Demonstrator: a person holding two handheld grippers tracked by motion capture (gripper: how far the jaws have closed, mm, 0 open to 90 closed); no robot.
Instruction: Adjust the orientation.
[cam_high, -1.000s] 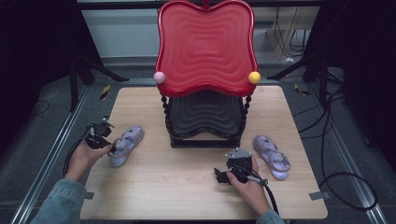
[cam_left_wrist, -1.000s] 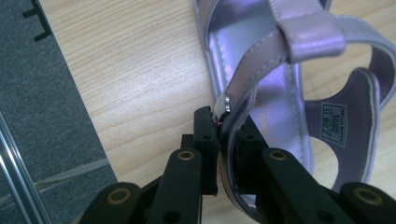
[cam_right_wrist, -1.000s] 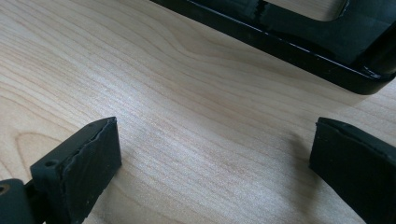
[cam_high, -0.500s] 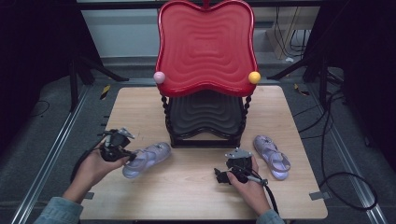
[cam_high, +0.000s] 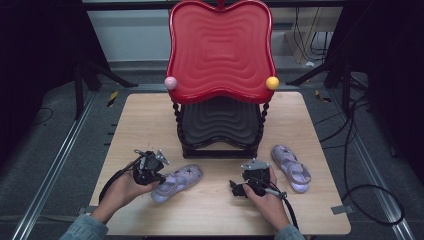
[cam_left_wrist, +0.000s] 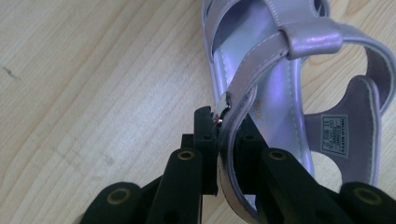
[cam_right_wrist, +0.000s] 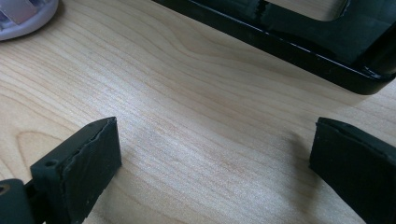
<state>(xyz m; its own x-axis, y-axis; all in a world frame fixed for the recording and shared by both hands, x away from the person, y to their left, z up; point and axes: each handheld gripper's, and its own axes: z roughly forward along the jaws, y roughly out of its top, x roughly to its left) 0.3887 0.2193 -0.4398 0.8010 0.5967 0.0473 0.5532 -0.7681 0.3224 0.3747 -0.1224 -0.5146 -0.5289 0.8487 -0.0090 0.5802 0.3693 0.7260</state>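
The left gripper (cam_high: 150, 172) has its jaws pinching the side strap of a lilac strapped plastic sandal (cam_high: 176, 183), which lies on the light wooden surface (cam_high: 135, 120) just before the black two-tier stand (cam_high: 220, 150). The right gripper (cam_high: 250, 185) rests with jaws spread, gripping nothing. The second lilac sandal (cam_high: 291, 167) lies farther right. Risk: the thin strap may slip free, or the sandal toe may catch on the stand's base.

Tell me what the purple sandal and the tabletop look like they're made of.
Sandal: likely synthetic leather or plastic with a pearly sheen, stitched strap edges and a small metal buckle. Tabletop: pale wood or wood-look laminate, matte, with visible grain lines.
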